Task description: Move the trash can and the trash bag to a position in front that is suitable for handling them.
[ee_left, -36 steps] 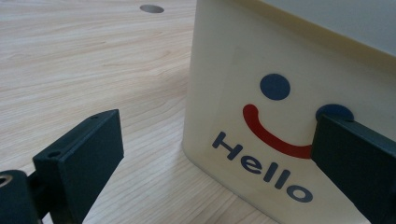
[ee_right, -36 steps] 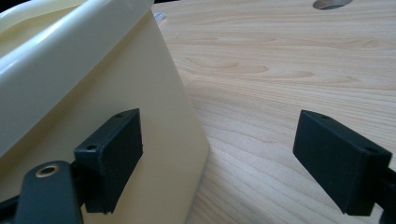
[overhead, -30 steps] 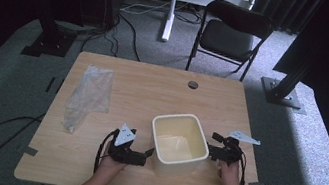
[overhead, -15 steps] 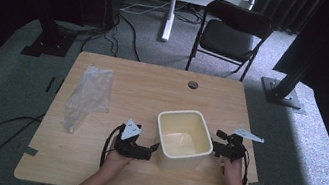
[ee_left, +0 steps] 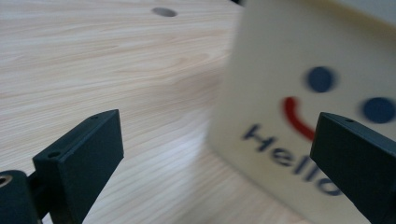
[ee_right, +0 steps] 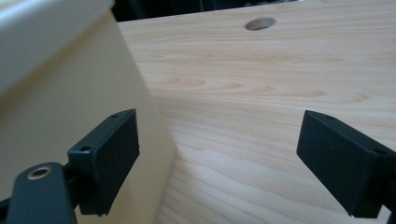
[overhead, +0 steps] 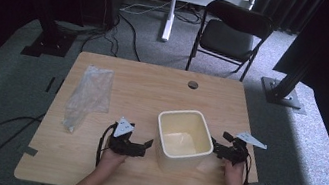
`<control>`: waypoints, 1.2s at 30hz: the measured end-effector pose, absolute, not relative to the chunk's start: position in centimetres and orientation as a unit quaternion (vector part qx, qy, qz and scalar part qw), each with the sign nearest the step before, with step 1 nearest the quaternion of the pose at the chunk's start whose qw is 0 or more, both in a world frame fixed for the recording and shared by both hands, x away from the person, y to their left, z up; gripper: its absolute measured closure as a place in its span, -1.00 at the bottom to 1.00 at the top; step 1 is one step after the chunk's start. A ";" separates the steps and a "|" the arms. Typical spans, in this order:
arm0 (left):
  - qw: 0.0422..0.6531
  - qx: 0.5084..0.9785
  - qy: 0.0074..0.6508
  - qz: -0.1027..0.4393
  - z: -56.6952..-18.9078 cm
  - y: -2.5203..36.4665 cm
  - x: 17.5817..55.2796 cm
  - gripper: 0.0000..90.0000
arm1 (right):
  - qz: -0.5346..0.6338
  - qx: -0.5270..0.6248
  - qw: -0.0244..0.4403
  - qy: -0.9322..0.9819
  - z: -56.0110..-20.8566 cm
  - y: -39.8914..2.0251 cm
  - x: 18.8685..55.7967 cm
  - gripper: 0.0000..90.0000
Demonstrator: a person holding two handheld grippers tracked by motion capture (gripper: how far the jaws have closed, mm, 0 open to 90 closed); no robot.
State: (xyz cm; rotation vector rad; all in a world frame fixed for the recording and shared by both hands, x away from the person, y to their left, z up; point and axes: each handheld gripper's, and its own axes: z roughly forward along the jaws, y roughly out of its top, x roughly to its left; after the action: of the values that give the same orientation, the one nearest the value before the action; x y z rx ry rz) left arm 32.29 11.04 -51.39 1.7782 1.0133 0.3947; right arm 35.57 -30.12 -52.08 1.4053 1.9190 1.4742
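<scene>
A cream square bin [overhead: 183,137] stands open-topped on the wooden table [overhead: 152,90], near the front. In the left gripper view its side [ee_left: 317,70] carries a blue "Hello" and a smiley face. My left gripper [overhead: 147,145] lies on the table just left of the bin, open and pointing at it, with a small gap between. In its own view the left gripper [ee_left: 219,135] has its jaws wide apart and nothing between them. My right gripper [overhead: 216,149] is open at the bin's right wall. The right gripper [ee_right: 222,140] has its left jaw beside the bin wall [ee_right: 60,93].
A crumpled clear plastic bag [overhead: 88,94] lies on the table's left side. A round cable hole [overhead: 192,84] sits near the far edge. Beyond the table stands a black folding chair [overhead: 228,34], and cables cross the carpet.
The bin has shifted a little to the right and turned slightly. Both grippers have stayed open at its two sides, barely moving.
</scene>
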 end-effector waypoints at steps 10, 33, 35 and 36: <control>0.471 0.718 0.471 0.202 -51.7 14.6 34.8 -0.95 | 0.495 0.502 0.193 0.682 -53.4 -32.1 33.1 -0.72; 0.329 0.685 0.593 0.266 -52.2 19.6 45.5 -0.91 | 0.512 0.505 0.222 0.658 -54.5 -33.1 31.6 -0.72; 0.314 0.685 0.605 0.259 -52.5 20.2 45.9 -0.91 | 0.514 0.506 0.220 0.657 -54.5 -33.1 31.6 -0.72; 0.304 0.685 0.610 0.258 -52.7 20.4 46.0 -0.91 | 0.515 0.506 0.219 0.656 -54.5 -33.2 31.6 -0.72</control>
State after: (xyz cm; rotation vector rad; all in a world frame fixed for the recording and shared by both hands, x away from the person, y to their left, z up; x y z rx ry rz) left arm 45.97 20.43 -52.70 1.8135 1.6165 0.6828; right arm 31.58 -33.15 -54.48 1.4007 1.8156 1.4247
